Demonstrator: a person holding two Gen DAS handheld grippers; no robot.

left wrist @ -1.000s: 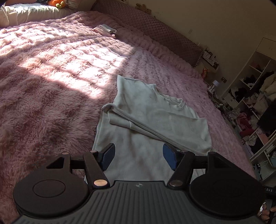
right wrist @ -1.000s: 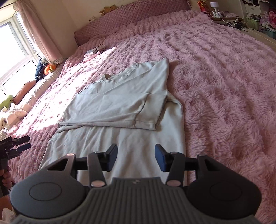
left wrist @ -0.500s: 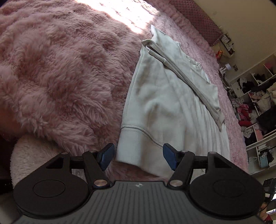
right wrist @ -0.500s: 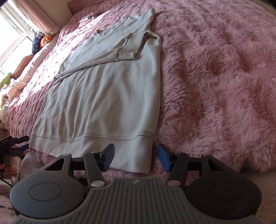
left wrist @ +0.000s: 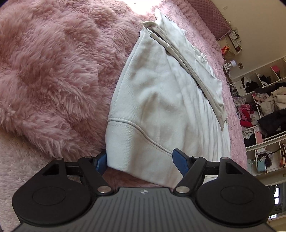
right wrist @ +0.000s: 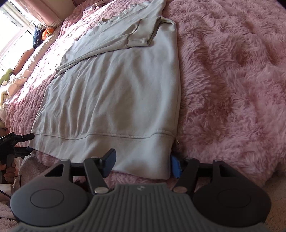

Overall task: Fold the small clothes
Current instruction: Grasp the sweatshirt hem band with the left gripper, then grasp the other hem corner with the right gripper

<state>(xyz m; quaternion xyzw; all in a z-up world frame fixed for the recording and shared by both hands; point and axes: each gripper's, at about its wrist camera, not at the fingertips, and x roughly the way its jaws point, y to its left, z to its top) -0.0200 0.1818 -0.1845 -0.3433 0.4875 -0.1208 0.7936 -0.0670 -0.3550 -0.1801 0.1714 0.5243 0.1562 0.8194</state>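
Note:
A pale grey sweatshirt [left wrist: 166,92] lies flat on the pink furry bedspread [left wrist: 53,71], sleeves folded across its chest, hem band nearest me. My left gripper [left wrist: 141,162] is open, its blue pads on either side of the hem's left corner. In the right wrist view the sweatshirt [right wrist: 116,92] fills the middle. My right gripper [right wrist: 143,165] is open around the hem's right corner. The left gripper [right wrist: 16,142] shows at the far left, by the other corner.
The bedspread [right wrist: 232,71] stretches right and far. Open shelves [left wrist: 264,110] stuffed with clothes stand beyond the bed. Pillows and toys [right wrist: 42,33] lie by the window. A small folded item [right wrist: 91,9] sits near the headboard.
Both grippers have dropped low and pulled back to the sweatshirt's hem, each closing in on one bottom corner. Both stay open.

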